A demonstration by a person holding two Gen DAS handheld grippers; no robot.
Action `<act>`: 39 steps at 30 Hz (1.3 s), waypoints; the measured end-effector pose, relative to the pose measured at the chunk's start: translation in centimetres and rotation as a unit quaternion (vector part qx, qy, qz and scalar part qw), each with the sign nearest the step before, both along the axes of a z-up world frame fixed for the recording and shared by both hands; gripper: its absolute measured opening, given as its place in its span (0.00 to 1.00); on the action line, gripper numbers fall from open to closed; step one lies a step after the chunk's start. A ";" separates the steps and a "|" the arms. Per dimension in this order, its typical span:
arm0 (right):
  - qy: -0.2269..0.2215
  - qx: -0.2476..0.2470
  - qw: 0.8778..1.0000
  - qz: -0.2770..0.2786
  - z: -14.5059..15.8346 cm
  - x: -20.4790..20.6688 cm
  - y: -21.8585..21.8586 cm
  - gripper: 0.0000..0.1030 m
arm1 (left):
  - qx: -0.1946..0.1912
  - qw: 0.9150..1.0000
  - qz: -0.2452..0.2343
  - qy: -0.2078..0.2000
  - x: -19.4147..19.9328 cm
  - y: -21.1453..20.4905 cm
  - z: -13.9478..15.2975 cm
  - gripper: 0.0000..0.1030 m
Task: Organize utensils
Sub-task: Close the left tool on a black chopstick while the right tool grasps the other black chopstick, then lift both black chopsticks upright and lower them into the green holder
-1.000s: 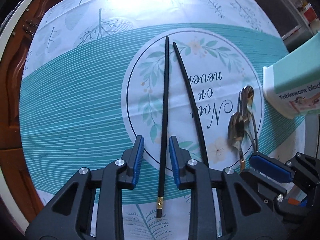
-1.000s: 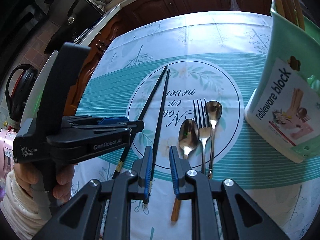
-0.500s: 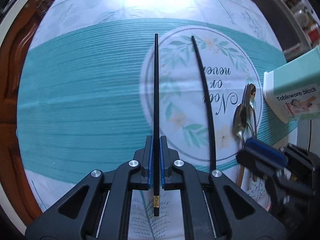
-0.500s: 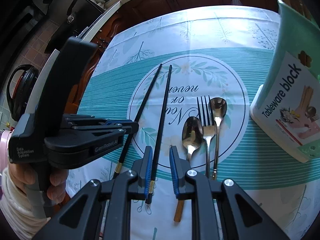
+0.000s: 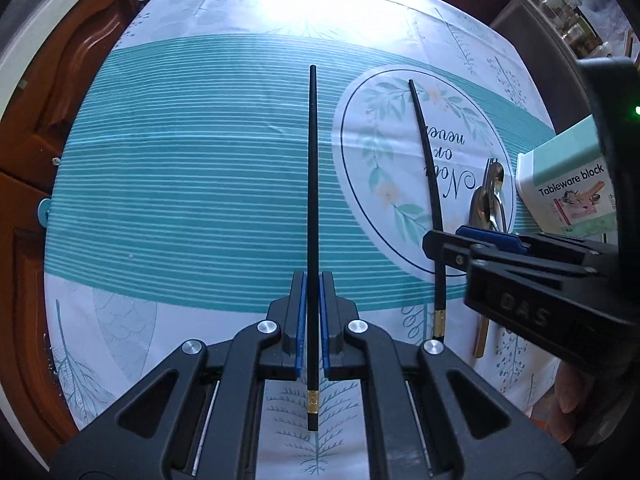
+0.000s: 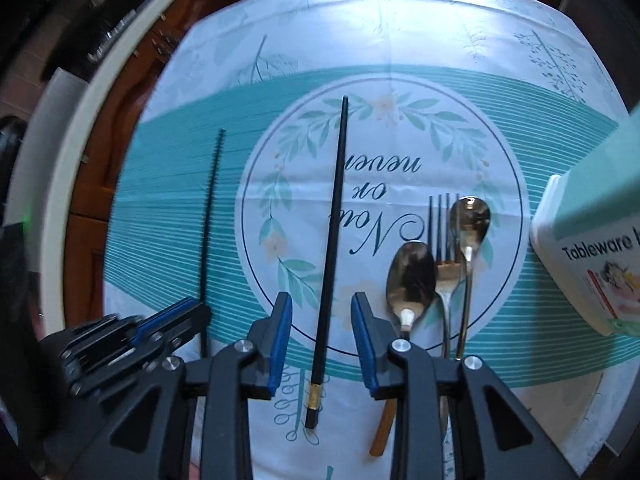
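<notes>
My left gripper [image 5: 313, 288] is shut on a black chopstick [image 5: 312, 208] and holds it above the tablecloth, pointing away. In the right wrist view the left gripper [image 6: 200, 312] and its chopstick [image 6: 210, 216] appear at the left, blurred. My right gripper [image 6: 321, 312] is open, its pads either side of the second black chopstick [image 6: 334, 236], which lies on the cloth; it also shows in the left wrist view [image 5: 430, 184]. Two spoons [image 6: 412, 276] [image 6: 469, 220] and a fork [image 6: 442, 240] lie side by side to the right.
A mint and white "Tableware block" holder [image 6: 592, 248] stands at the right of the table; it also shows in the left wrist view [image 5: 568, 184]. A teal patterned tablecloth [image 5: 180, 180] covers the round table. Brown cabinets [image 5: 60, 80] stand beyond the left edge.
My left gripper shut on one chopstick, lifted it and carried it left, away from the other. My right gripper moved over the second chopstick and opened wider around it.
</notes>
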State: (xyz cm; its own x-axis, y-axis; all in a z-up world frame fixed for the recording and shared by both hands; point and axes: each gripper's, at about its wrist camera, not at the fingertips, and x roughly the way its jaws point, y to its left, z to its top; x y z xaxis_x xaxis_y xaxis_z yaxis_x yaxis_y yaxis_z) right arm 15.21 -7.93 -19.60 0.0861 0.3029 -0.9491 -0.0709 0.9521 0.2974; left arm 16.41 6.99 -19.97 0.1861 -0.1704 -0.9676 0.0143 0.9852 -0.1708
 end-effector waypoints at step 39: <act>0.039 -0.007 0.999 0.014 -1.6 -3.5 0.6 0.06 | -0.014 0.999 0.004 -0.029 -3.5 1.2 2.0 0.04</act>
